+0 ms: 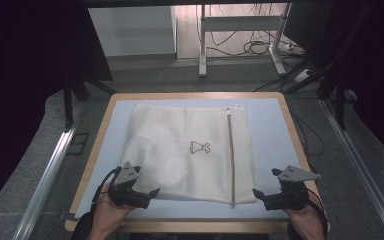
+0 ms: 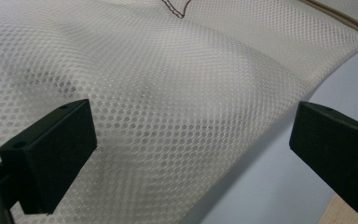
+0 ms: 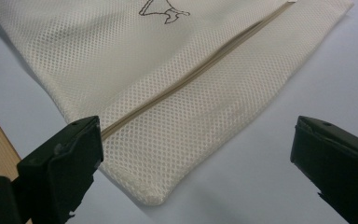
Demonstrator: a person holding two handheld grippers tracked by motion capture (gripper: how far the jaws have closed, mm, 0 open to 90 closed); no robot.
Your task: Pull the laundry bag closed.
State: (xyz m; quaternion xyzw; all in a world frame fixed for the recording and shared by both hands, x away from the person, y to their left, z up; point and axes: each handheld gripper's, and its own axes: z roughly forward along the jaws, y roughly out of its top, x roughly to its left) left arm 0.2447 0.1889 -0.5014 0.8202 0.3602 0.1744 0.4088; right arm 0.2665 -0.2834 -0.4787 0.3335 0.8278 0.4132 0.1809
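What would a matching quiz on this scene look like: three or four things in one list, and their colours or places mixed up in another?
Things:
1. mesh bag
2. zip
3. mat
4. left gripper

Descriptions:
A. pale blue, covers the tabletop
B. tan line along the bag's right side
C. black, open, at the bag's near left edge
D. cream white, lies flat with a small drawing on it

Pairs: 1-D, 2-B, 3-A, 4-C
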